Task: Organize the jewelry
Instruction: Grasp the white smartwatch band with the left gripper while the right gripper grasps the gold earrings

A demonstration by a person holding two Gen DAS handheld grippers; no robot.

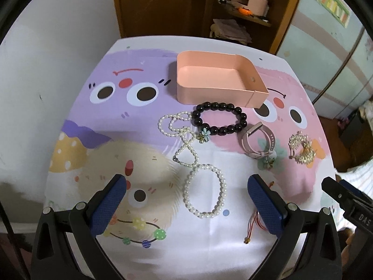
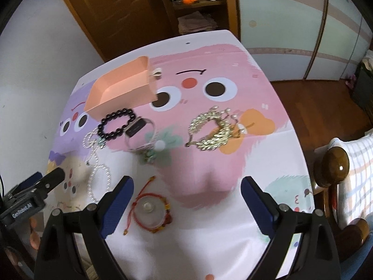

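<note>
An empty pink tray (image 1: 251, 74) (image 2: 121, 86) stands at the far middle of the cartoon-print table. In front of it lie a black bead bracelet (image 1: 219, 119) (image 2: 116, 123), a long pearl necklace (image 1: 198, 163) (image 2: 98, 168), a pink watch band (image 1: 256, 142) (image 2: 137, 128) and a gold chain piece (image 1: 300, 149) (image 2: 209, 130). A red cord bracelet (image 2: 151, 210) (image 1: 254, 224) lies near the front edge. My left gripper (image 1: 186, 186) hovers open over the pearl loop. Open too, my right gripper (image 2: 186, 186) hangs just beyond the red cord bracelet. Neither holds anything.
A wooden cabinet (image 1: 163, 4) with shelves stands behind the table. A white wall (image 1: 46, 58) runs along the left. A wooden chair (image 2: 335, 163) with a checked cushion sits at the table's right edge. Sliding wardrobe doors (image 2: 303, 23) fill the right background.
</note>
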